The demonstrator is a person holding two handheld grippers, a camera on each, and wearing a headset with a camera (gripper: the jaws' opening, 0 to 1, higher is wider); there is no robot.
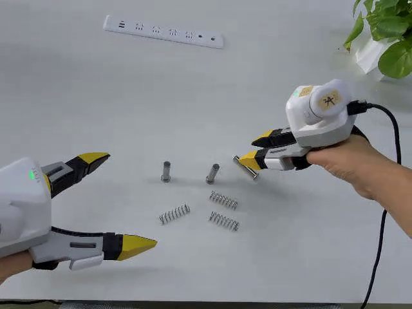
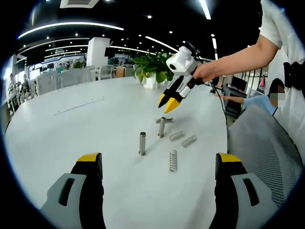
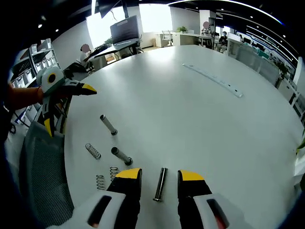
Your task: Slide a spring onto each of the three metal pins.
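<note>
Left gripper (image 1: pixel 130 199) gapes wide; right gripper (image 1: pixel 248 152) open astride the lying pin (image 3: pixel 160 183).
Looks stiff, slick, likely to roll; I'd pinch it mid-shaft.

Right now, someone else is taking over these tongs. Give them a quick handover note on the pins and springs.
Left tongs: open, empty, off to the side of the parts.
Right tongs: open, empty, hovering at the lying pin, one jaw on either side of it.
Left upright pin and right upright pin stand on the table.
Loose in front of them: left spring, upper spring, lower spring.
Done: no spring on any pin.
Left: all three.
</note>
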